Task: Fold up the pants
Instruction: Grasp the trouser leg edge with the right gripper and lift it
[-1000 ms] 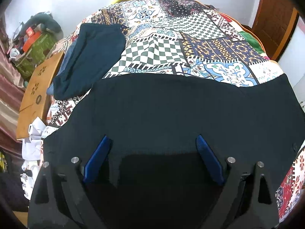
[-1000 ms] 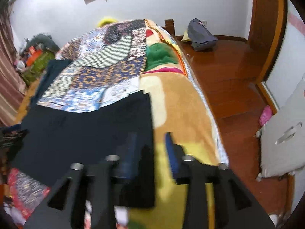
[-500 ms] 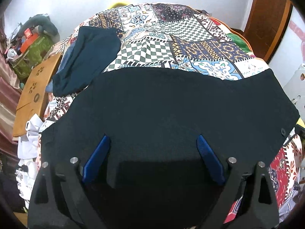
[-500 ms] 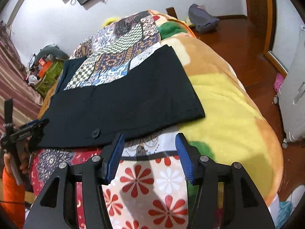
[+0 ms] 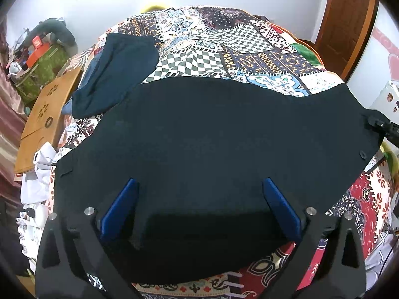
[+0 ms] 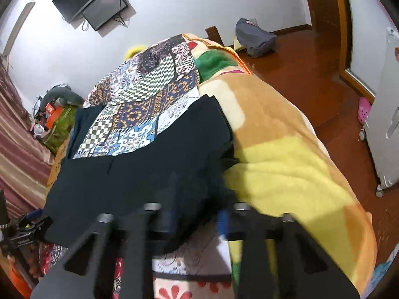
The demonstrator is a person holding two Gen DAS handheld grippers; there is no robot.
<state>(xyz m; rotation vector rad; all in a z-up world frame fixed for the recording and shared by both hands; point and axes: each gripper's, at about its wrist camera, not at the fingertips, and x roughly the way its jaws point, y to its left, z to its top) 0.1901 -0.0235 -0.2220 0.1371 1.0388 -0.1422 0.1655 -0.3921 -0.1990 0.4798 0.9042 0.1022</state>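
Note:
The black pants [image 5: 212,134] lie flat across the patterned bed cover [image 5: 224,49], waist button toward the right edge. My left gripper [image 5: 199,206] is open, its blue pads spread wide over the near edge of the pants, holding nothing. In the right wrist view the pants [image 6: 149,157] stretch left from my right gripper [image 6: 197,221], which is blurred; its jaws stand a little apart around the pants' right end, whether gripping is unclear. The right gripper also shows at the pants' right corner in the left wrist view [image 5: 381,124].
A folded dark blue garment [image 5: 117,72] lies at the bed's back left. A wooden board [image 5: 45,114] and white cloth [image 5: 37,172] sit off the left edge. A yellow blanket [image 6: 286,164] hangs over the right side, above a wooden floor with a white suitcase [image 6: 384,129].
The right gripper swung from below the pants' edge up onto their right end, with strong motion blur. The left gripper stayed open over the near edge, drifting slightly back.

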